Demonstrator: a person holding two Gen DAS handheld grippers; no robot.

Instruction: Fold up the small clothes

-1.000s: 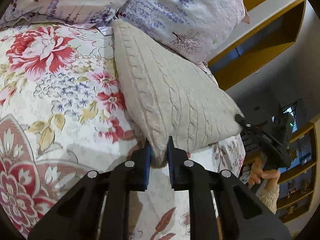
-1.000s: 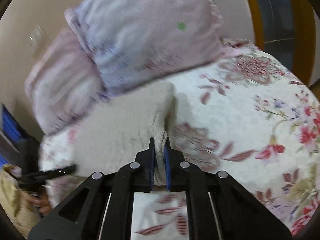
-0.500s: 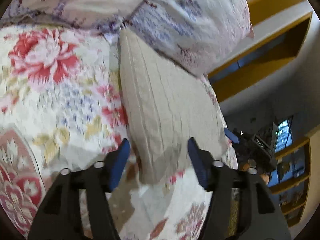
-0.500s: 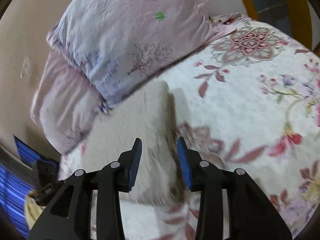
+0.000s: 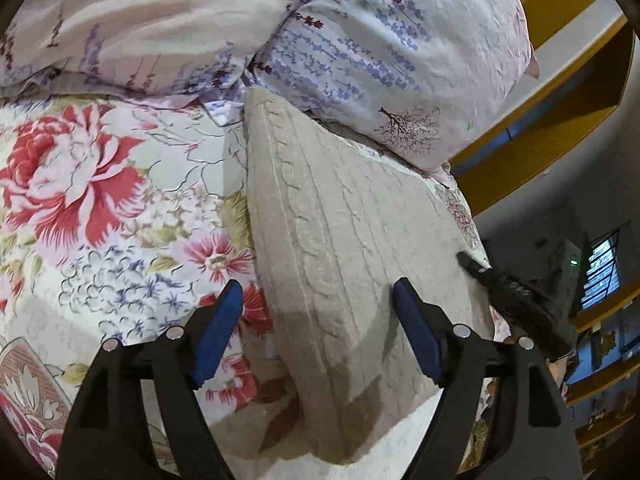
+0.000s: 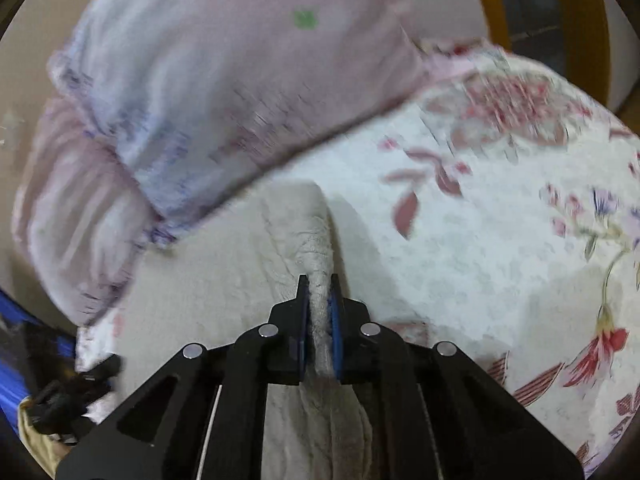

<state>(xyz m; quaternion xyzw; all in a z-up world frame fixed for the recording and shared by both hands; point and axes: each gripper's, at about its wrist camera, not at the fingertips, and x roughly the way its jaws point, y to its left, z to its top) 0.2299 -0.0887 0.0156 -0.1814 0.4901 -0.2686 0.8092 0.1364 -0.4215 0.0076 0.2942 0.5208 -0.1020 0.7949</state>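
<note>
The right gripper (image 6: 318, 300) pinches a bunched edge of the knit sweater (image 5: 352, 232) while the left gripper (image 5: 316, 328) hangs spread over its near corner on the floral bedspread (image 5: 100, 208) below the pillows (image 5: 380, 40), so a fold looks underway and next needs the left closing on cloth.

— How are the two claws set?
— The left claw (image 5: 318, 320) is spread wide, blue pads (image 5: 216, 330) well apart, gripping nothing. The right claw (image 6: 318, 300) is pinched tight on a fold of cream knit (image 6: 320, 264).
</note>
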